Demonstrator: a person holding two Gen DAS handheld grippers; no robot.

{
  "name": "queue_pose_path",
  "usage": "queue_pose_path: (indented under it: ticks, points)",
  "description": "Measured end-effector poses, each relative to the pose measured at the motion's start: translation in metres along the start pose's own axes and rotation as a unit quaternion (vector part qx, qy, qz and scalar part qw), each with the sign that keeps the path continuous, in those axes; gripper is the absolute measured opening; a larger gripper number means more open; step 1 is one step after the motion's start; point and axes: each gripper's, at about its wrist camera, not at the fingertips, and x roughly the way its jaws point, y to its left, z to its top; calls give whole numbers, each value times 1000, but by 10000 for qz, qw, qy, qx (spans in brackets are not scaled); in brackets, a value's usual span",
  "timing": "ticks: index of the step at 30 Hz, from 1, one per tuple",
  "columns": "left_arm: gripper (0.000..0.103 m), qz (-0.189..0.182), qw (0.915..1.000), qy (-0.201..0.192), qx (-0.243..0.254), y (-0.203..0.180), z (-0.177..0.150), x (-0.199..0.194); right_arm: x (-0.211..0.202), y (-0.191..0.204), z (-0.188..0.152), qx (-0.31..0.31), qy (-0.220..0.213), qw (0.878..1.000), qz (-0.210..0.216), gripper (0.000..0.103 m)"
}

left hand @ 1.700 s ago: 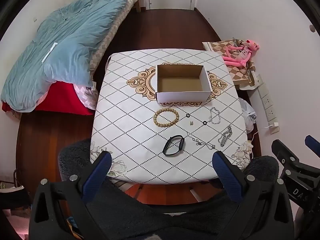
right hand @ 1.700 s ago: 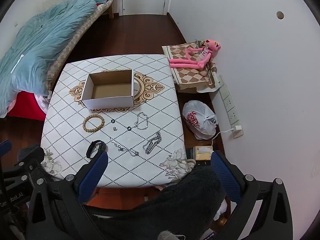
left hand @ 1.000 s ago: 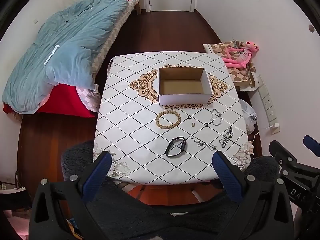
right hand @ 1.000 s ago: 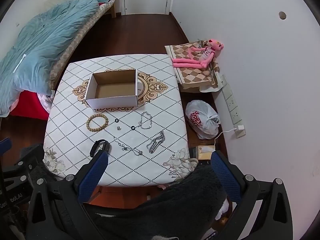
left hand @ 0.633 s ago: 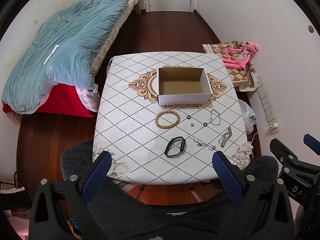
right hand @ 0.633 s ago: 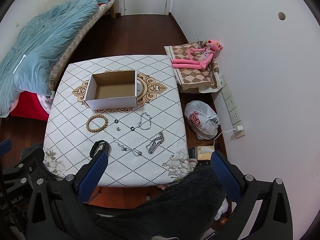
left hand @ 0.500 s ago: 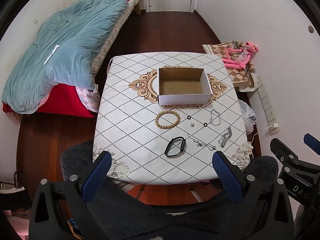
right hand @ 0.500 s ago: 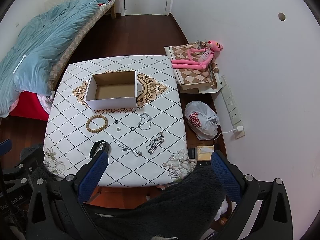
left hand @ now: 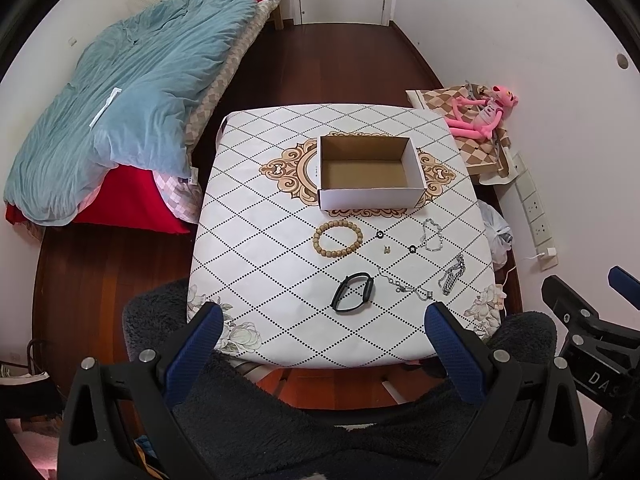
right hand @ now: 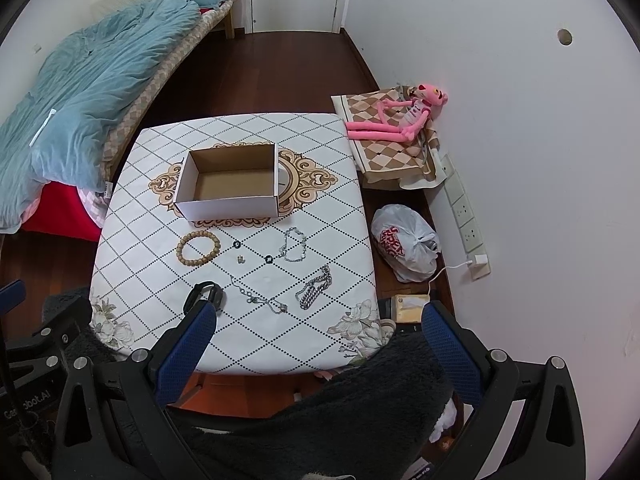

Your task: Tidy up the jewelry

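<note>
An empty cardboard box (left hand: 370, 172) (right hand: 230, 182) stands mid-table. In front of it lie a wooden bead bracelet (left hand: 338, 237) (right hand: 198, 247), a black band (left hand: 354, 297) (right hand: 203, 293), two small black rings (left hand: 380, 234), a tiny earring (left hand: 386, 249), a thin chain (left hand: 404, 286) (right hand: 260, 298) and two silver chains (left hand: 431, 236) (right hand: 315, 287). My left gripper (left hand: 322, 326) is held high over the near table edge, open and holding nothing. My right gripper (right hand: 318, 326) is likewise open and high, holding nothing.
The table (left hand: 256, 280) carries a white diamond-pattern cloth. A dark fuzzy chair back (left hand: 280, 412) sits below both grippers. A bed with a blue duvet (left hand: 120, 100) is at left. A pink plush (right hand: 400, 120), a plastic bag (right hand: 404, 246) and wall sockets are at right.
Both views have shifted only slightly; the grippers hover nearly still above the table. Nothing on the table has moved.
</note>
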Motion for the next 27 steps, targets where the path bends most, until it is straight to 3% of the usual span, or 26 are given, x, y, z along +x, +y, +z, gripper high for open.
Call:
queue_pose_path:
  ticks: [27]
  points:
    - [103,-61,9999,-76,-81,6,-4,-6,-9,1,0,-55,-122,9999,11,103]
